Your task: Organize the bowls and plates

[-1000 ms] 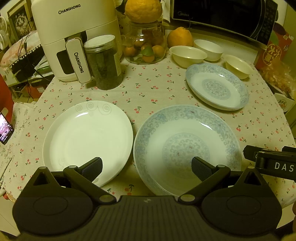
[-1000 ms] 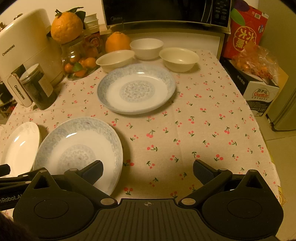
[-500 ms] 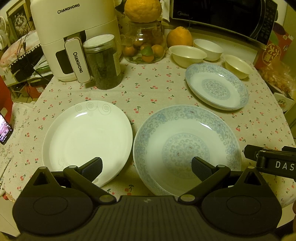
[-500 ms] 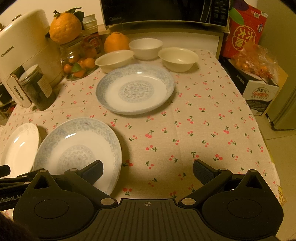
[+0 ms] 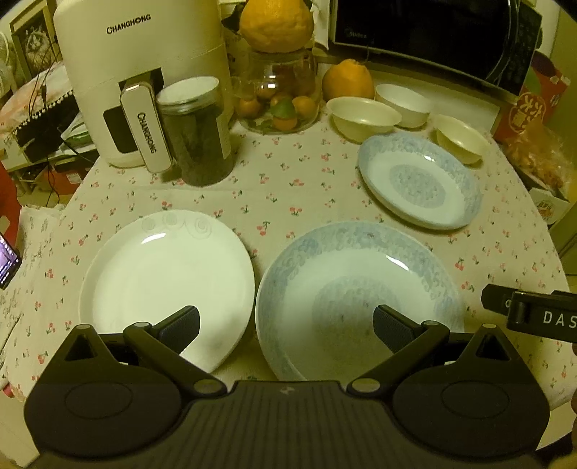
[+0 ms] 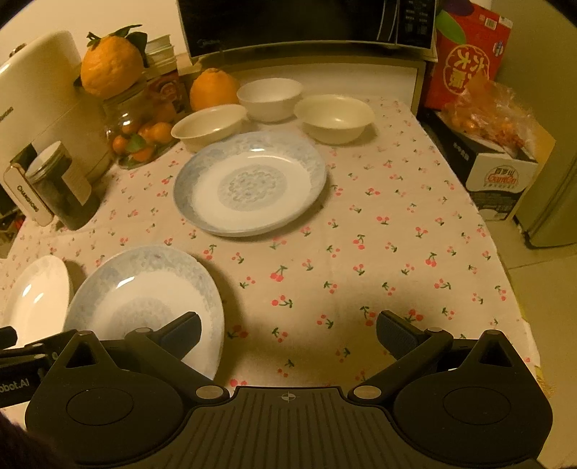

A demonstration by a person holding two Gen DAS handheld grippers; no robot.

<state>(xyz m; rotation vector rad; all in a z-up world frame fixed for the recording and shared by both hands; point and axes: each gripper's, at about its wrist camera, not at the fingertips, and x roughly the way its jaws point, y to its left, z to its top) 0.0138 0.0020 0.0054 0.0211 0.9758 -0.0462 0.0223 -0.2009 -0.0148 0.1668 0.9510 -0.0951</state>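
A white plate [image 5: 162, 281] lies at the near left of the cherry-print tablecloth [image 5: 295, 187]. A blue-patterned plate [image 5: 353, 288] lies beside it, also in the right wrist view [image 6: 144, 292]. A second blue-patterned plate [image 5: 418, 180] lies farther back, also in the right wrist view [image 6: 249, 182]. Three pale bowls [image 6: 209, 124] [image 6: 270, 97] [image 6: 335, 117] stand behind it. My left gripper [image 5: 286, 326] is open above the gap between the two near plates. My right gripper [image 6: 288, 333] is open above the cloth, right of the near blue plate.
A white Changhong appliance [image 5: 144, 79], a dark jar [image 5: 196, 130], a glass jar of fruit [image 5: 277, 90] and two large oranges stand at the back left. A microwave [image 6: 306, 21] is behind the bowls. A box [image 6: 497, 169] sits past the table's right edge.
Both grippers have shifted very slightly; the scene is otherwise the same. Nothing was taken hold of or let go.
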